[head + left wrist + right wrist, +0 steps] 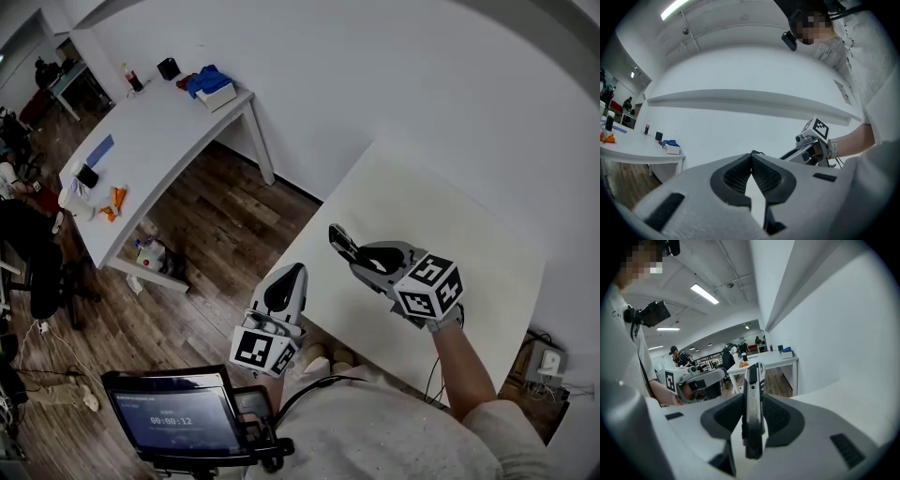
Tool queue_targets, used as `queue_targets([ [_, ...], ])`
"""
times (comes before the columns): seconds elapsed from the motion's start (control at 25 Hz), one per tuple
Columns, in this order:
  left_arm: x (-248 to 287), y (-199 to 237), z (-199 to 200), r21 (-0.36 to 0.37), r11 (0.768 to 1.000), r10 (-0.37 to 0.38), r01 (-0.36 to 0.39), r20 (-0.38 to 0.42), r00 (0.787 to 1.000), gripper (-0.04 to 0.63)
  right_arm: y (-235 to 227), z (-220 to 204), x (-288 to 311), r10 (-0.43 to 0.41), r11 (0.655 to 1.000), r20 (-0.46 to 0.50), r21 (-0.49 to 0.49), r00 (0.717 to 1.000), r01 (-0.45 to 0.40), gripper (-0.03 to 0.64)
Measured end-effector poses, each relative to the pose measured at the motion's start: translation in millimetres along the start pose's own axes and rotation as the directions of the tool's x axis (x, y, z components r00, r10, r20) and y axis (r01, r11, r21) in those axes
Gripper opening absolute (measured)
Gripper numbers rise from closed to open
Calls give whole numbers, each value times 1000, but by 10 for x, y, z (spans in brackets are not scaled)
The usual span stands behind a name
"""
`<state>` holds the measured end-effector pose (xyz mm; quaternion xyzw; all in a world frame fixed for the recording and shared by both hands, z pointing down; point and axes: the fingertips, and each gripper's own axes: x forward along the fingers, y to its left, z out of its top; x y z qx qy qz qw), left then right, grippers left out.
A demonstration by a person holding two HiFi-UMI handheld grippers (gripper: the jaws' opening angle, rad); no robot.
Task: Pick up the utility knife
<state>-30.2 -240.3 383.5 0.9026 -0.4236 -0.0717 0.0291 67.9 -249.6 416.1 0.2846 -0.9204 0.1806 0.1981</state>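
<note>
The utility knife (752, 413) is a slim dark-and-grey tool that stands on edge between the pads of my right gripper (753, 397), which is shut on it. Its tip pokes out past the fingertips. In the head view my right gripper (343, 241) hangs above the near-left part of the white table (450, 216), with the dark knife (339, 235) at its tip. My left gripper (286, 279) is held off the table's left edge, over the floor. Its jaws (751, 159) meet at the tips with nothing between them.
A second white table (150, 141) stands further back on the left with a blue cloth (208, 81), a bottle and small items on it. A screen (178, 417) sits low in front of the person. Wooden floor lies between the tables. Office chairs and people are far off.
</note>
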Motion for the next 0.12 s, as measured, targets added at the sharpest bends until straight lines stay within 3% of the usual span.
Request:
queue_targets([
  [0.12, 12, 12, 25, -10, 1000, 4, -4, -5, 1000, 8, 10, 50, 3, 5, 1000, 9, 1, 1000, -5, 130],
])
